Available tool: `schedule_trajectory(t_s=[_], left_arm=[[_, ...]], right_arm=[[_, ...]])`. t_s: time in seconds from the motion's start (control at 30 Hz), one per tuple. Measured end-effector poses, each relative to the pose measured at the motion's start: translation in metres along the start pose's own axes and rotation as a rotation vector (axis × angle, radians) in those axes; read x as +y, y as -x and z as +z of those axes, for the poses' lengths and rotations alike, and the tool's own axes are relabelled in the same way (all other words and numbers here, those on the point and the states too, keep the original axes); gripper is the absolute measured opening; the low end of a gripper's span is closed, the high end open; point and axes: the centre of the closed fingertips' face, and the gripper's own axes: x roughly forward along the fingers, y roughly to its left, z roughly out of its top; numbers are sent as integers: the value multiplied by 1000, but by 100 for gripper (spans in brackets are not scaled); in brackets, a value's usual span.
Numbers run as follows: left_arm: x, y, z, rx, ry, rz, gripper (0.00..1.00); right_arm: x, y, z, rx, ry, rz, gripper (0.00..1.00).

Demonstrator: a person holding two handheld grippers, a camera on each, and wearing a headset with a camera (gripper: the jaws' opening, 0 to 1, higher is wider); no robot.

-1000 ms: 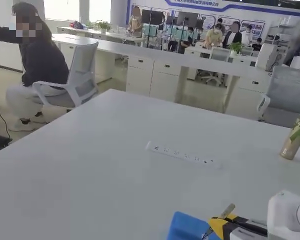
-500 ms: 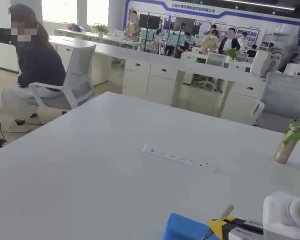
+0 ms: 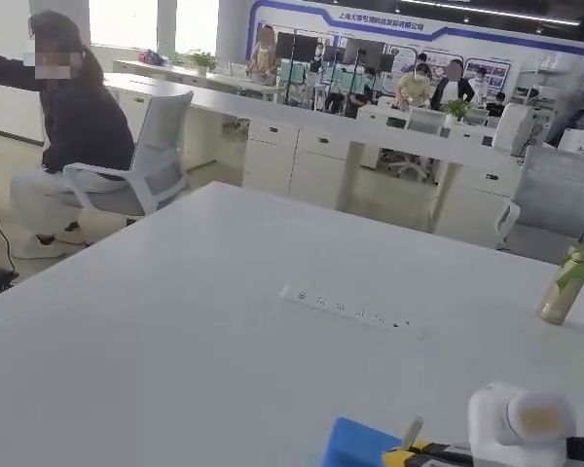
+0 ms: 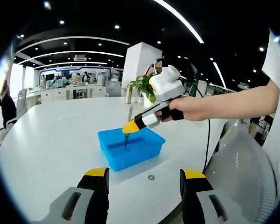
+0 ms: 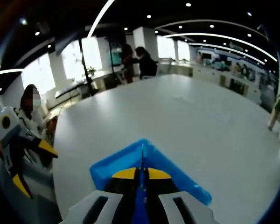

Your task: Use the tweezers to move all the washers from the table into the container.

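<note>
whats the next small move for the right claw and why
Probably lift the right claw, shut on the thin metal tweezers whose tips point down into the blue plastic container, and swing toward the small metal washer lying on the white table just outside it.

Blue banner (image 3: 384, 16) high across the back of the room, white Chinese characters on it, too small to read, nothing else legible.

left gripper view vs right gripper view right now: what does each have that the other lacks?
Left gripper view: a washer lying on the table near the container, and a hand holding the right gripper. Right gripper view: the left gripper seen from outside, fingers open. Both: the blue container and the tweezers pointing down over it.
</note>
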Motion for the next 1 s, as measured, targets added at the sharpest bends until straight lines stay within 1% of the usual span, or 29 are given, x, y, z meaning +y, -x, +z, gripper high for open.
schedule_trajectory(t_s=[0.17, 0.23, 0.4, 0.5, 0.67, 0.8, 0.87, 1.0], left_arm=[[-1, 0, 1, -5, 4, -2, 61], [-1, 0, -1, 5, 0, -1, 61], [-1, 0, 0, 1, 1, 2, 61], [0, 0, 0, 3, -4, 6, 61], [2, 0, 0, 4, -11, 16, 63], [2, 0, -1, 6, -13, 21, 65], [2, 0, -1, 8, -14, 20, 65], [2, 0, -2, 14, -18, 18, 65]], right_arm=[[1, -2, -7, 17, 10, -1, 3], [-1, -2, -10, 23, 8, 1, 3], [-6, -3, -12, 18, 7, 1, 3], [-3, -3, -11, 15, 6, 7, 3], [-1, -3, -11, 21, 34, 13, 3], [7, 4, -3, -9, 29, 23, 3], [9, 9, 2, -30, 32, 24, 3], [21, 26, 19, -99, 41, 32, 3]])
